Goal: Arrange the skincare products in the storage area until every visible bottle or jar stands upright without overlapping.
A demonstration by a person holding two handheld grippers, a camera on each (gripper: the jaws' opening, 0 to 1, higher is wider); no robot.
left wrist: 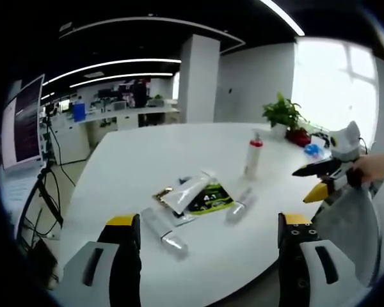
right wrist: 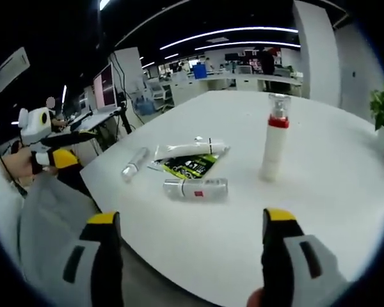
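left gripper view | left gripper (left wrist: pixel 205 233) wide apart, empty | right gripper (right wrist: pixel 192 230) wide apart, empty

Left claw (left wrist: pixel 205 240) hovering with jaws spread wide, nothing between them. Right claw (right wrist: pixel 192 233) likewise gaping, held empty; a grey sleeve (right wrist: pixel 45 211) showing behind the hands.

— How's the light on my feeds?
— Bright. Ceiling strip lights (left wrist: pixel 125 62) run overhead and a window (left wrist: pixel 333 83) in the left gripper view blows out white.
— Shadows?
— Soft on the white table (right wrist: pixel 333 192).
— Sharpness?
— Edges bend and blur; the far desks are perhaps slightly out of focus.
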